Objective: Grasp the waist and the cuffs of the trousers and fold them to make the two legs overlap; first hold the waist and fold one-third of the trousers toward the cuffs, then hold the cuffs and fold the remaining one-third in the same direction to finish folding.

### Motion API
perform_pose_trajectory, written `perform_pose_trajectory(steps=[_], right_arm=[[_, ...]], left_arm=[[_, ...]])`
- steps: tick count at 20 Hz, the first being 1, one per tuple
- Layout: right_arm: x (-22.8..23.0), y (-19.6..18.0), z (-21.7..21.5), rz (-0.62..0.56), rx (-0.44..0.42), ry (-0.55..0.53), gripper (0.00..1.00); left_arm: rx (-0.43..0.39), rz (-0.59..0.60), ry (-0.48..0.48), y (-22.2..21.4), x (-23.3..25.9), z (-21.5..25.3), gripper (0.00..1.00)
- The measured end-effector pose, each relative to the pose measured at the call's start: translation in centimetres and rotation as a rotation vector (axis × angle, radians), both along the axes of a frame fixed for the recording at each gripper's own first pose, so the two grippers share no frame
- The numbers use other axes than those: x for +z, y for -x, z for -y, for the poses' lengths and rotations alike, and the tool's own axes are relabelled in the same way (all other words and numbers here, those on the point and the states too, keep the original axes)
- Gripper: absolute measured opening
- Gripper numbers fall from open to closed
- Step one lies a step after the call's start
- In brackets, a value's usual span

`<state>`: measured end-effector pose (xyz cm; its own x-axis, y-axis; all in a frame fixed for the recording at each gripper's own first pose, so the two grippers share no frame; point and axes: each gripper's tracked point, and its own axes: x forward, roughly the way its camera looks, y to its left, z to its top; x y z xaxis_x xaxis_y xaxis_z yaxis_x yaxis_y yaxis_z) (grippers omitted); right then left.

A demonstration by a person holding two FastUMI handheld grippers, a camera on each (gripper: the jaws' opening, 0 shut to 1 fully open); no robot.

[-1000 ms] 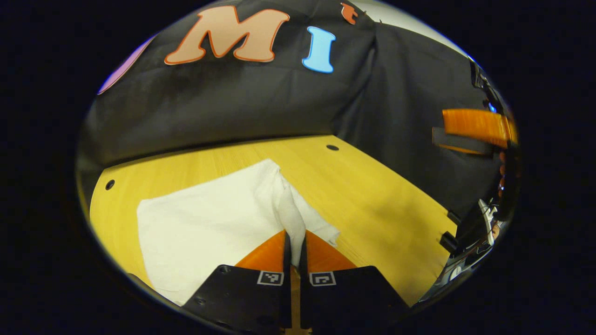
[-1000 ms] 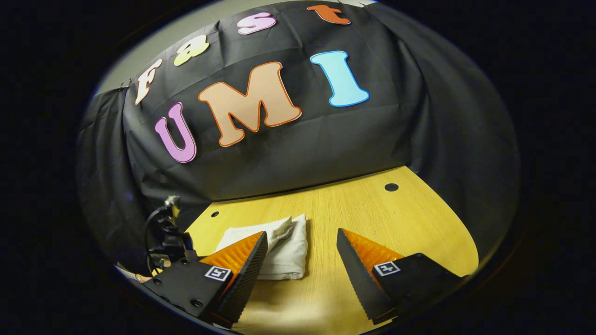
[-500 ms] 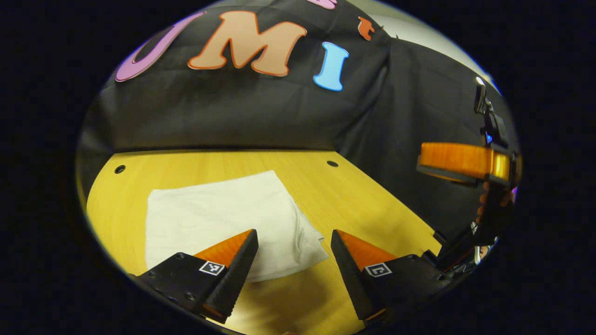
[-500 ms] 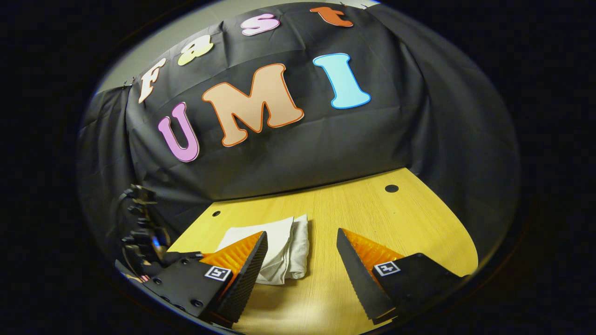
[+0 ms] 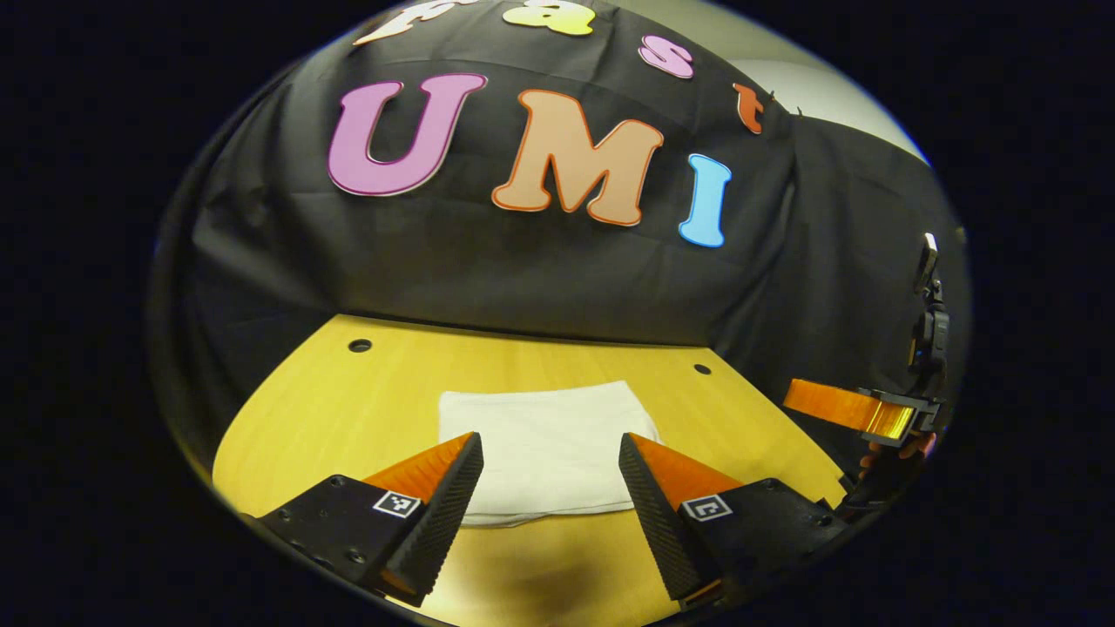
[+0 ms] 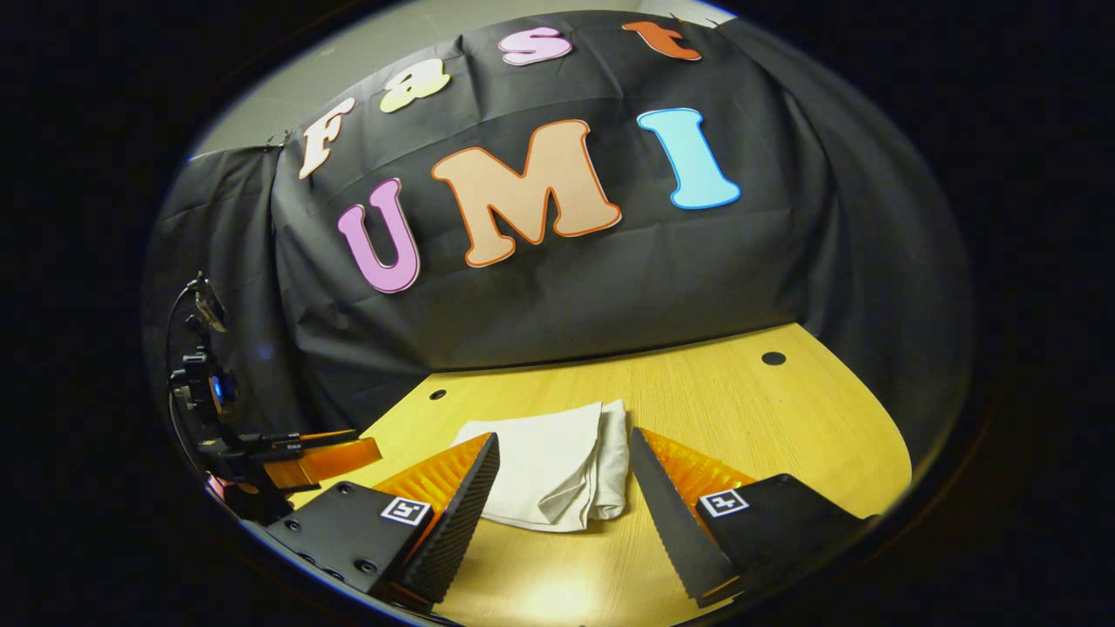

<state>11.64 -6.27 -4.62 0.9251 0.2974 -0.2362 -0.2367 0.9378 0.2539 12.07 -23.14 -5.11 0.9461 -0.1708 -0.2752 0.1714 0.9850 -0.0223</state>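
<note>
While the white trousers [image 5: 544, 451] lie folded into a flat packet on the yellow table [image 5: 348, 409], the left gripper [image 5: 550, 488] hangs above the near edge with its fingers spread wide, the packet showing just beyond and between them, untouched. From the right gripper view, the right gripper [image 6: 564, 492] also has its fingers spread and holds nothing; the trousers [image 6: 549, 466] rest between and beyond its fingers.

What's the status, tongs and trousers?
Left tongs open, empty. Right tongs open, empty. Trousers folded in a compact stack on table, free of both. Nothing in the way.
</note>
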Motion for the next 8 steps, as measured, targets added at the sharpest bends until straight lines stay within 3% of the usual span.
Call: perform_pose_trajectory(steps=[8], right_arm=[[-1.2,1.7,-1.4,-0.043,-0.015,0.0,0.96]], left_arm=[[-0.009,-0.077,0.027,2.5,-1.8,-1.5,0.92]])
